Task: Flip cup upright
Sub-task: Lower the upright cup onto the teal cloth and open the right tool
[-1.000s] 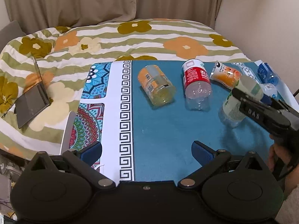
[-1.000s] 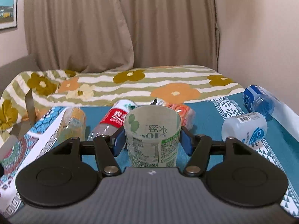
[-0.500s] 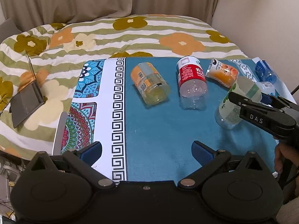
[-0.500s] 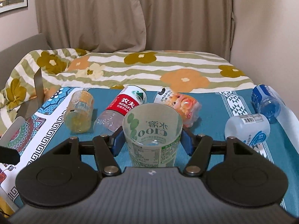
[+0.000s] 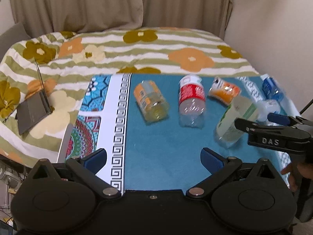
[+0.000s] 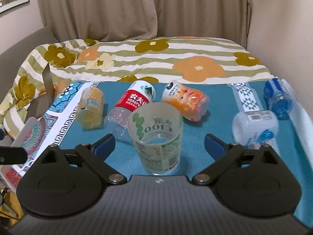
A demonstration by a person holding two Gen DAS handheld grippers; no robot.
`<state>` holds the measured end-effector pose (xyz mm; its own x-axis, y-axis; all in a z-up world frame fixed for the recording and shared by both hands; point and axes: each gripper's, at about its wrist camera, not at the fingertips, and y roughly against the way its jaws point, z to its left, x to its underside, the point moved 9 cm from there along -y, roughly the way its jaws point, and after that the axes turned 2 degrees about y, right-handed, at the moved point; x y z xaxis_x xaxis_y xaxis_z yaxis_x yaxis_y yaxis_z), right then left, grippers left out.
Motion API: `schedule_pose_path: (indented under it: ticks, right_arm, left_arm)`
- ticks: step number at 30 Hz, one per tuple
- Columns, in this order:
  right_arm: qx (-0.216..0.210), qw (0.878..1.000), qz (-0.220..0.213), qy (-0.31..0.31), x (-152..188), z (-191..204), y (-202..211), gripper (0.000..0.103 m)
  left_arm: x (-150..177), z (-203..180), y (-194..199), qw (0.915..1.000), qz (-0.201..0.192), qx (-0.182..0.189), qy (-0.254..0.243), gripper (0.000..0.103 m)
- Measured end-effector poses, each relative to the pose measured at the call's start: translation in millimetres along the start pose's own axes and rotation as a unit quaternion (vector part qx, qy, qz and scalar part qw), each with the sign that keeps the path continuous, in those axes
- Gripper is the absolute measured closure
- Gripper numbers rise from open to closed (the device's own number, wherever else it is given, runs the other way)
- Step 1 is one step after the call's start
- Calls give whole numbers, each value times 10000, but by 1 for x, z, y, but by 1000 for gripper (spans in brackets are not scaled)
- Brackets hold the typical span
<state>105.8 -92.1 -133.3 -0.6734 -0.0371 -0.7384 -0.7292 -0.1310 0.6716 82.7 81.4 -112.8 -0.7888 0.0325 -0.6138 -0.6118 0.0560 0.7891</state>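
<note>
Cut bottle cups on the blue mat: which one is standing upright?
The green-labelled cup between the open right hand-held gripper fingers; the other five lie on their sides.

My left wrist view: high, looking down across blue mat (image 5: 156, 146) toward bed. My right wrist view: lower, close behind cup (image 6: 157, 135). Both share cup (image 5: 232, 121), bottles, curtain.
</note>
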Motion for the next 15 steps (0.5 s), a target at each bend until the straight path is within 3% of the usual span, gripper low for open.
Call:
schedule_pose_path:
  ticks: [8,15]
  right_arm:
    - [258,9995,184,-8,-20,-34,70,0]
    - [426,9981,421,-167,-14,-62,100,0]
  left_arm:
    - [-20,-31,37,9985,-549,-63,-29,0]
    - [-23,-52,50,9959,-871,-152,-163,0]
